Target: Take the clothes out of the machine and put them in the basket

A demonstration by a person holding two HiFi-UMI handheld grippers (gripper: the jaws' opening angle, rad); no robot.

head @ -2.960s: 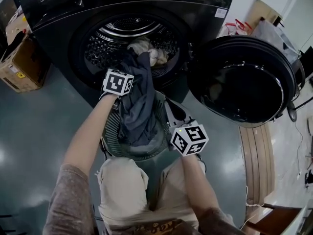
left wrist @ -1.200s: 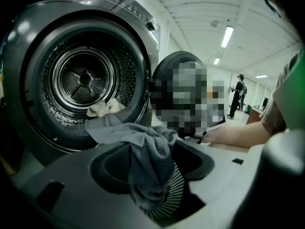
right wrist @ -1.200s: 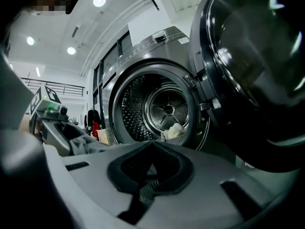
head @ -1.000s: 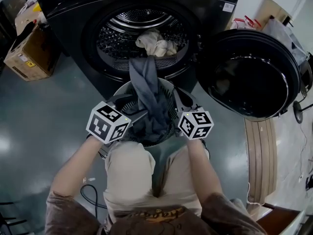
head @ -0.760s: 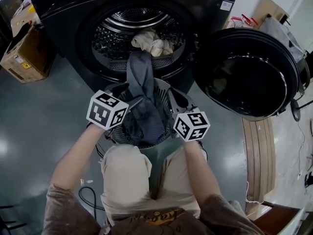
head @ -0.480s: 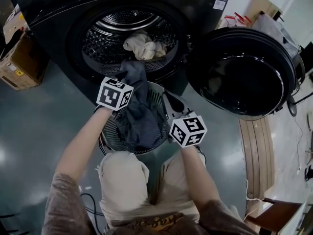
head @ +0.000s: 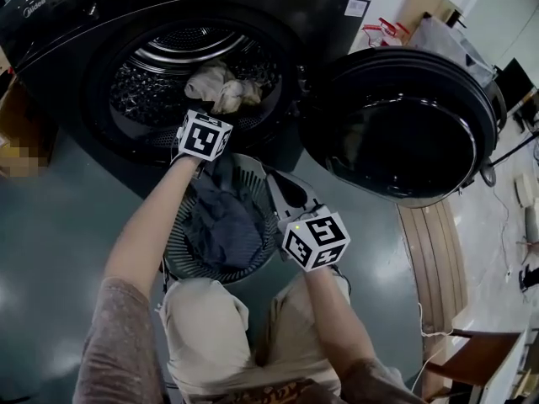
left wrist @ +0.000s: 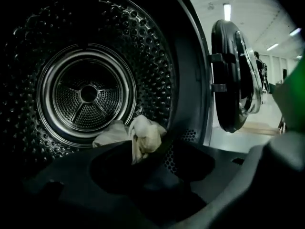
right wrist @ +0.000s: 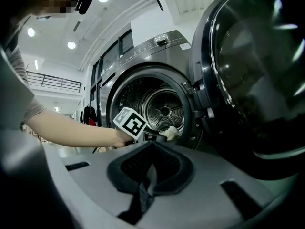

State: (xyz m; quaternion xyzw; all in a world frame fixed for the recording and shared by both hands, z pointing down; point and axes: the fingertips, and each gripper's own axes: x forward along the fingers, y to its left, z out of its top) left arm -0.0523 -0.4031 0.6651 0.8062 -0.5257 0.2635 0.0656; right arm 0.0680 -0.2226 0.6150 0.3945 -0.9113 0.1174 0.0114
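A cream cloth (head: 217,87) lies in the washer drum (head: 135,91); it also shows in the left gripper view (left wrist: 143,135). My left gripper (head: 205,118) reaches into the drum mouth. Its jaws have just closed a little but stay open and empty, the cloth a short way ahead (left wrist: 152,147). A dark grey garment (head: 221,225) lies in the round basket (head: 173,255) below the door opening. My right gripper (head: 288,194) hovers at the basket's right rim, jaws spread. A thin dark strip hangs in its gap (right wrist: 151,147).
The round washer door (head: 396,129) stands swung open to the right. A person's legs (head: 210,326) are right behind the basket. A wooden board (head: 429,259) lies on the floor at right, and boxes and bags (head: 421,23) sit beyond the door.
My left gripper has moved from the basket's left rim up to the drum mouth. The dark garment, earlier draped from the drum lip, now lies wholly in the basket. The right gripper stays put.
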